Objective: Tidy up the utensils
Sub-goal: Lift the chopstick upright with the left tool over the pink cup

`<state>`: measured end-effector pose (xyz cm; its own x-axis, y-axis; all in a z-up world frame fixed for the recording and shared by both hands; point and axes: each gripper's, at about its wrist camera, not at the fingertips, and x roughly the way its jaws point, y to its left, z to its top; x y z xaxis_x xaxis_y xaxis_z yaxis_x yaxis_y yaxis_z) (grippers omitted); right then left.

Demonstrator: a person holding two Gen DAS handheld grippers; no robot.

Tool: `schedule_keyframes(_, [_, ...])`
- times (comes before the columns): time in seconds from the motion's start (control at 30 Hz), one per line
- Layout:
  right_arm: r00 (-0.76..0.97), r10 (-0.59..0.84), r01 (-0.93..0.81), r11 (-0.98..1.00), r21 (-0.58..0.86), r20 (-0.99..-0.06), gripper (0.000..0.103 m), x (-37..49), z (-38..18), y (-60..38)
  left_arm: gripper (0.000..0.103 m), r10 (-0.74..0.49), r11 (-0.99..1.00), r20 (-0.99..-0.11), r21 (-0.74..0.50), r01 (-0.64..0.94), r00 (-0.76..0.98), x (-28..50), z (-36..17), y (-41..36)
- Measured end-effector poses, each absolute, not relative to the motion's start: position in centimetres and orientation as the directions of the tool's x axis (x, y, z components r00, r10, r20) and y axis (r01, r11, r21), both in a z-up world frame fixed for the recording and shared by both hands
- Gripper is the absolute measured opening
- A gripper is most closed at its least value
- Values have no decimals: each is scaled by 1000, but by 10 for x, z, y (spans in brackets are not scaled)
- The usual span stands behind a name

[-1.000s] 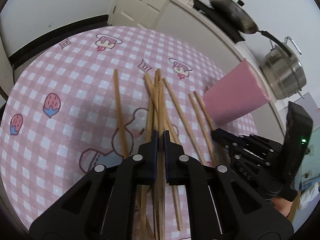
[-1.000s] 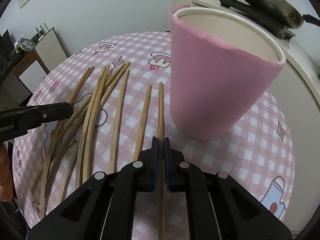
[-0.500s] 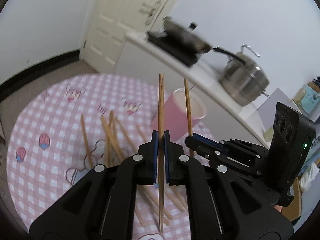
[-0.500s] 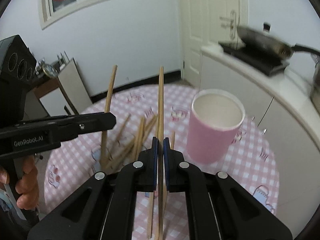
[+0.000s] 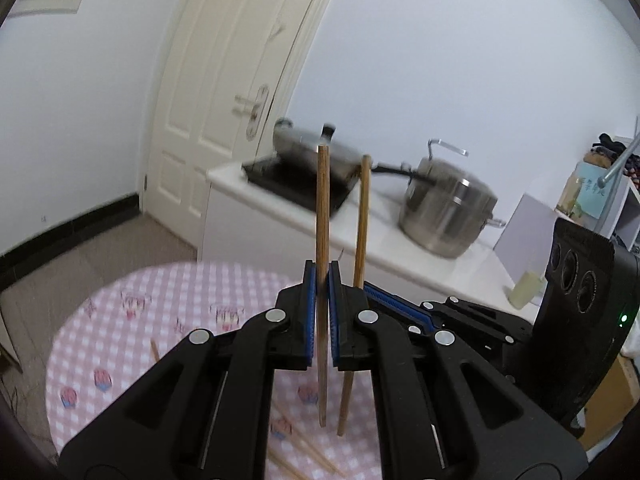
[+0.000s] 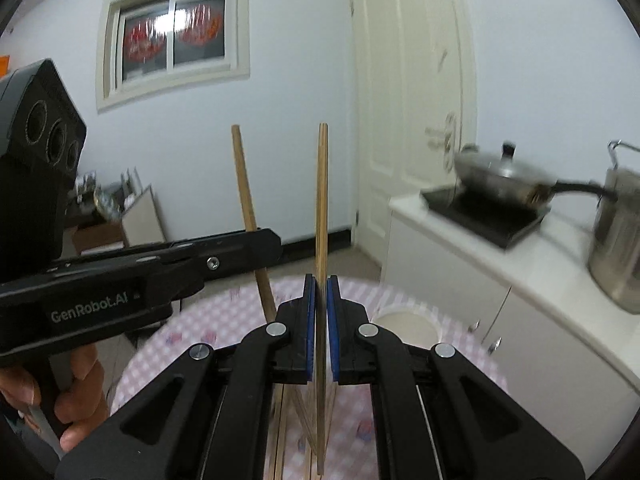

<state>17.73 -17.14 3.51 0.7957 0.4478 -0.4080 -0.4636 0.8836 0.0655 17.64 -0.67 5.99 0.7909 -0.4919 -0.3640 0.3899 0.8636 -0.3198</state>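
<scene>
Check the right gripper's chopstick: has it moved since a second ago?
Yes. The chopstick in the right gripper lay flat on the checked tablecloth beside the pink cup; now it stands upright, lifted above both.

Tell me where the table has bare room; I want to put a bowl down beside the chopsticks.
Bare checked tablecloth shows on the far left side, bordered by one stray chopstick. Loose chopsticks crowd the near middle. In the right wrist view, the pink cup takes the far right.
</scene>
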Motion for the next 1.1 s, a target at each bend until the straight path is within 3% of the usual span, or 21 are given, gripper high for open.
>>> schedule_keyframes(0.23, [900,396,-396,917,41,-183,4,191,57,-190,6,-465,873,-211,-272,406,860,177,105,-20])
schedule_keyframes(0.33, [919,367,-365,930,42,-141,4,205,54,-195,6,-448,879,-144,-252,405,882,186,109,-30])
schedule_keyframes(0.5, [938,330,-324,944,67,-105,4,231,38,-204,6,-390,905,-109,-225,360,914,207,97,-47])
schedule_keyframes(0.77, [953,296,-290,953,87,-67,4,242,20,-217,6,-383,909,-156,-239,341,910,247,61,-57])
schedule_keyframes(1.1, [942,290,-270,954,128,-168,4,245,-31,-221,6,-375,924,-310,-198,327,873,267,0,-69])
